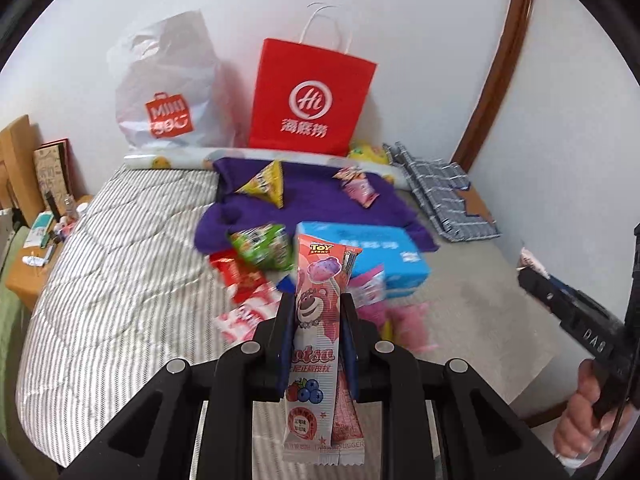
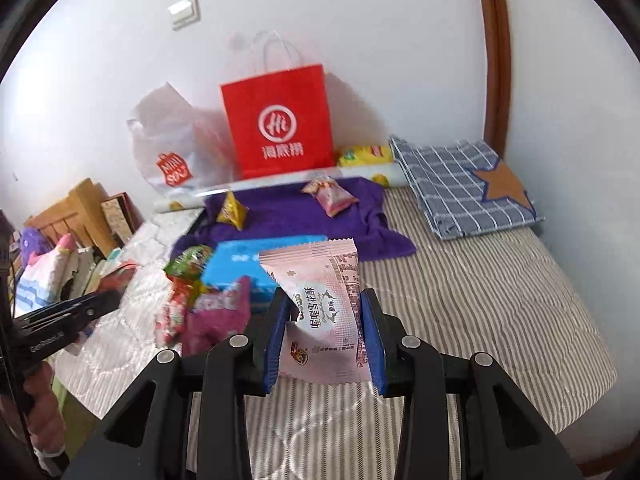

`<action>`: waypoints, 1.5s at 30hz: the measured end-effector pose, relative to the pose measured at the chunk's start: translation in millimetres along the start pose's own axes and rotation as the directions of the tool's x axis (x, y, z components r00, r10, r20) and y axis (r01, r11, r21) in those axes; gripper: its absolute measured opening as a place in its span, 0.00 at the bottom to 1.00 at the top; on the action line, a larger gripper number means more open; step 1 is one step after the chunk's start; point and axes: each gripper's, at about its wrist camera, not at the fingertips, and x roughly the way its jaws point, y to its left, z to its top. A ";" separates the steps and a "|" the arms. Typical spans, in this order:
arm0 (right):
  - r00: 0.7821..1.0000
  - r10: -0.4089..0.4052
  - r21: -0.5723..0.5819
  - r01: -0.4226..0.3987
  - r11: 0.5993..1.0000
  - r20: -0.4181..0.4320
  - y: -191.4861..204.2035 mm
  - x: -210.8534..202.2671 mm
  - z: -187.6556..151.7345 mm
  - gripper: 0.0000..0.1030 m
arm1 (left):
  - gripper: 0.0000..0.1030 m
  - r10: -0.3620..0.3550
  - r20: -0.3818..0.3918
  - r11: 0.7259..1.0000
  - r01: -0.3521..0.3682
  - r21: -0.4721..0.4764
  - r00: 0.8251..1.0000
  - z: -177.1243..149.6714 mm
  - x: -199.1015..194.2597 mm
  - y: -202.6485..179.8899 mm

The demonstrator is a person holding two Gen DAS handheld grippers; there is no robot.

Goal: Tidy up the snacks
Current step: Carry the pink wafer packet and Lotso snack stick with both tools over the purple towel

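My left gripper (image 1: 318,306) is shut on a tall pink bear-print snack pack (image 1: 318,320), held upright above the bed. My right gripper (image 2: 325,312) is shut on a pale pink snowflake-pastry packet (image 2: 324,300). Below them a loose pile of snacks lies on the bed: a green bag (image 1: 262,246), red-and-white wrappers (image 1: 244,292), pink packets (image 1: 376,292) and a blue box (image 1: 368,250). A yellow triangular pack (image 1: 266,184) and a small pink pack (image 1: 360,188) rest on a purple cloth (image 1: 312,200). The right gripper also shows at the right edge of the left wrist view.
A red paper bag (image 1: 312,100) and a white plastic bag (image 1: 168,92) stand against the wall behind the bed. Folded checked fabric (image 2: 464,188) lies at the back right. A cluttered wooden bedside table (image 1: 36,248) stands left of the striped quilt (image 1: 120,280).
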 end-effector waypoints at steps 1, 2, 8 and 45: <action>1.000 0.004 -0.005 -0.004 1.000 0.006 1.7 -0.8 2.4 0.35 | 0.20 -0.011 0.006 1.000 0.011 -0.001 1.000 3.3 0.7 -3.0; 1.000 0.008 -0.010 -0.007 1.000 0.011 3.2 -1.2 5.2 0.35 | 0.20 -0.019 0.009 1.000 0.019 0.000 1.000 5.4 1.3 -5.5; 0.999 0.024 -0.033 -0.022 0.999 0.041 11.8 8.2 27.5 0.35 | 0.20 -0.059 0.022 0.998 0.059 0.018 0.998 27.2 16.5 -15.5; 0.994 0.076 0.004 -0.076 0.997 -0.083 -26.7 229.8 120.1 0.35 | 0.20 0.042 0.023 0.998 -0.041 -0.050 0.999 127.2 175.5 63.6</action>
